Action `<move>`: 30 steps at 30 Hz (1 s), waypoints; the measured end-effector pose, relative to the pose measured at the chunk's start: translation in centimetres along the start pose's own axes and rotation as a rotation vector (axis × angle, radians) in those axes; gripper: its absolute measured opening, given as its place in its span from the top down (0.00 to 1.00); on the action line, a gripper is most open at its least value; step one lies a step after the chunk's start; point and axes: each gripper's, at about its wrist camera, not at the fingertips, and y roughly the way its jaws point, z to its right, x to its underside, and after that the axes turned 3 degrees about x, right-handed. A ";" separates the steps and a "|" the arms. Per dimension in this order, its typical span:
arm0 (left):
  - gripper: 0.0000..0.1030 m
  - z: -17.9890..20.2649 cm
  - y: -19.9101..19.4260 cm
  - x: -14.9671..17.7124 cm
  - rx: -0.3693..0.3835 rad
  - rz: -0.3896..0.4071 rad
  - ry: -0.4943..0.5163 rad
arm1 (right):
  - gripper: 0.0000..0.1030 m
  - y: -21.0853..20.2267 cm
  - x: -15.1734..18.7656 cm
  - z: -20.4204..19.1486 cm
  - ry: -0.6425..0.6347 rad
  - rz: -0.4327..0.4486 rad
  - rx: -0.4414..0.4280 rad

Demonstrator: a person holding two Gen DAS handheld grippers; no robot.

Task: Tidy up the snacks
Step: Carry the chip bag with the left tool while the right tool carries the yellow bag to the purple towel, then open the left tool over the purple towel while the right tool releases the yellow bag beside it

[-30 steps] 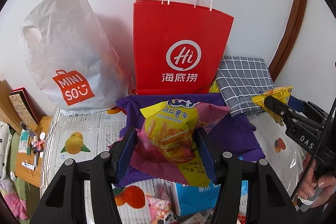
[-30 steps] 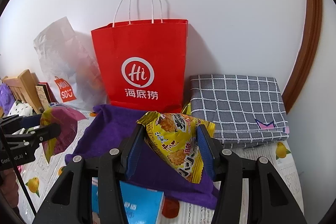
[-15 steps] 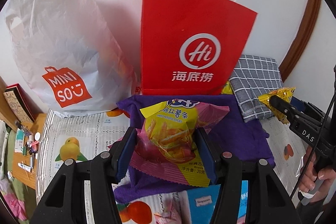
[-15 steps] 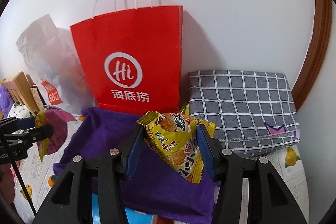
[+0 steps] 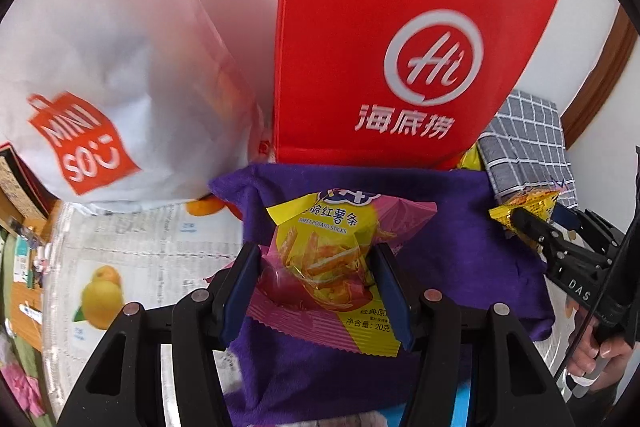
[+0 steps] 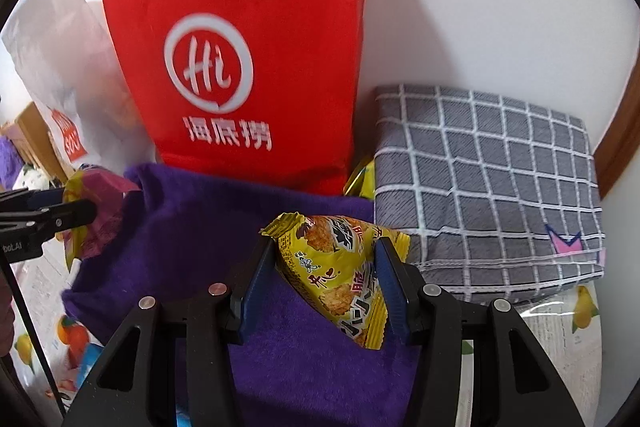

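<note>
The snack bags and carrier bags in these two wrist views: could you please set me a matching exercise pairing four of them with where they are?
Things:
1. sweet potato sticks packet
2. yellow cracker packet
3. red paper bag
4. grey checked cloth

Places:
a. standing against the wall behind the purple cloth
b. clamped in the right gripper
c. folded, to the right of the red bag
d. clamped in the left gripper

Pairs: 1-d, 2-b, 3-a, 4-c
</note>
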 end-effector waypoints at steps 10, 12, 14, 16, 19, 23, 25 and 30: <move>0.46 0.0 3.4 -0.1 -0.006 -0.043 -0.007 | 0.51 3.5 0.7 -0.8 -0.027 -0.084 -0.014; 0.46 0.3 3.4 -0.1 -0.014 -0.038 0.005 | 0.51 4.0 0.8 -1.0 -0.040 -0.100 -0.021; 0.46 0.4 3.5 -0.1 -0.011 -0.039 0.009 | 0.51 4.2 1.0 -1.1 -0.044 -0.111 -0.024; 0.46 0.5 3.6 0.0 0.000 -0.040 0.011 | 0.51 4.6 1.1 -1.1 -0.042 -0.121 -0.023; 0.46 0.6 3.8 0.0 0.003 -0.040 0.013 | 0.51 4.8 1.1 -1.2 -0.045 -0.128 -0.031; 0.45 0.4 4.0 -0.1 0.014 -0.041 0.001 | 0.46 4.7 1.0 -1.2 -0.060 -0.129 -0.034; 0.45 0.4 4.1 -0.1 0.029 -0.044 -0.003 | 0.44 4.2 0.9 -1.0 -0.057 -0.120 -0.038; 0.24 0.7 3.7 -0.3 0.056 -0.058 -0.023 | 0.37 2.4 0.5 -1.0 -0.052 -0.074 -0.033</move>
